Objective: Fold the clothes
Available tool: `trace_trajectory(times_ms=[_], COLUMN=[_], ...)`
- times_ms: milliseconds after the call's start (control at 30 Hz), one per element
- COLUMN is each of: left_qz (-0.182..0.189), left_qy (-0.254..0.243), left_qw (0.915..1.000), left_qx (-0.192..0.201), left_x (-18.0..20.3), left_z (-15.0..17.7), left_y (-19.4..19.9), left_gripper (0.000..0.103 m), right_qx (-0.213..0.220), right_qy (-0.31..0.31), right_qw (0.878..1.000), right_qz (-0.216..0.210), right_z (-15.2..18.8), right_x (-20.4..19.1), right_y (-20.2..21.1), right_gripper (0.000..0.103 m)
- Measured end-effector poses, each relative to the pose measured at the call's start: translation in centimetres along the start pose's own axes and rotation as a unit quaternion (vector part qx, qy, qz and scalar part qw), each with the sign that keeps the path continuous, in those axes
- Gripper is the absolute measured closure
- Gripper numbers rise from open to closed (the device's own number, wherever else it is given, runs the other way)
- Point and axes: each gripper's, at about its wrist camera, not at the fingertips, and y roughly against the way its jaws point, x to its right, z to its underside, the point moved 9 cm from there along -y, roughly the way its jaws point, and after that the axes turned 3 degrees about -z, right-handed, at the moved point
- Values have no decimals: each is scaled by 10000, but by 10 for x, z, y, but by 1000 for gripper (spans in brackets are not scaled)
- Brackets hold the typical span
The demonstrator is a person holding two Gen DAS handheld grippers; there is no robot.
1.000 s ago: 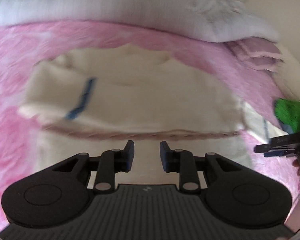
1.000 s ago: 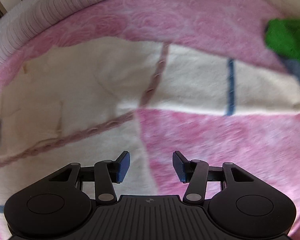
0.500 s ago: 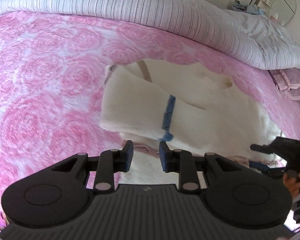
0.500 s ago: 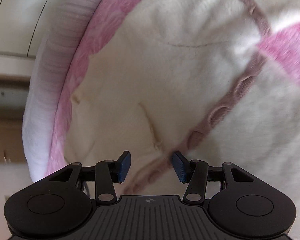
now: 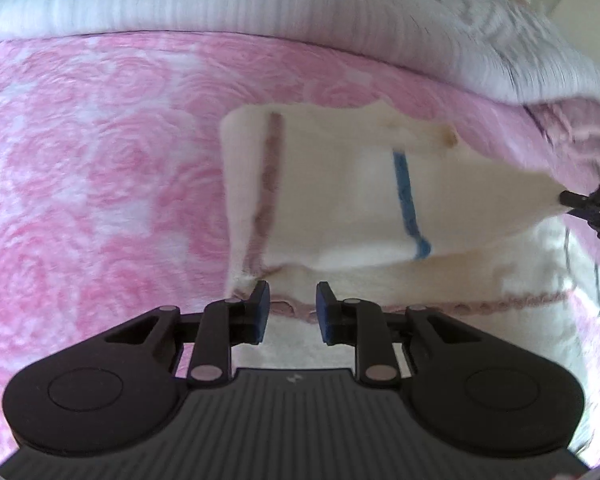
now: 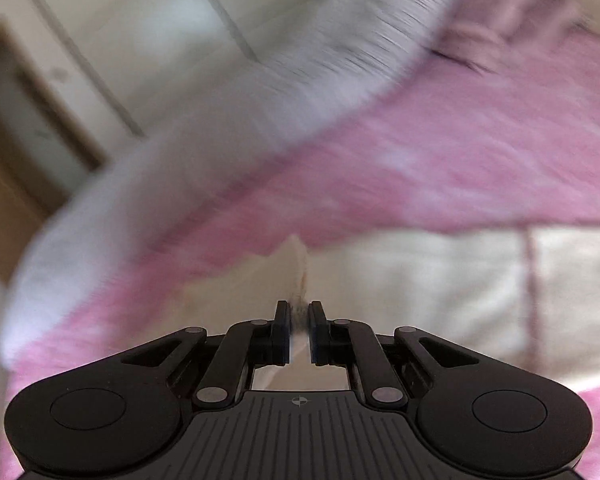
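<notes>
Right tongs (image 6: pixel 299 330) are clamped on a raised fold of the cream garment (image 6: pixel 440 292), which spreads away toward 3 o'clock over the pink rose-patterned blanket (image 6: pixel 460 152). Left tongs (image 5: pixel 288 312) stand slightly apart and are closing, their pads not pressing on anything; the cream garment (image 5: pixel 340 184) lies just beyond them at 12 o'clock, its pinkish hem trim (image 5: pixel 268 168) running toward 11 and its blue stripe (image 5: pixel 408 204) toward 1 o'clock

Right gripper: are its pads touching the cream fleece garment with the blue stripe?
Touching. The right wrist view shows the right gripper shut on a pinched ridge of the cream fleece garment, cloth filling the slit between its pads.
</notes>
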Motion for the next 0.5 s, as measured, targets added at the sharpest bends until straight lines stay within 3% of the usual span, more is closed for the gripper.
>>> trace_trajectory(times_ms=[67,233,367,500], left_qz=[-101,-400,-433,-429], left_qy=[-225,-530,-603,-727], left_qw=[9997,9978,9971,9964], left_qx=[-13,-23,179,121], left_x=[6,8,12,18], left_z=[1,-1,-12,-17], left_y=[-7,-18,-16,-29], left_gripper=[83,83,83,83], right_qx=[-88,-96,-171,-407], right_qy=[-137,-128,-11,1], right_qw=[9997,9998,9997,9978], right_qz=[199,150,196,521], right_z=[1,2,9,24], right_x=[17,23,26,41], right_y=[-3,-1,-2,-11], right_gripper=[95,95,95,95])
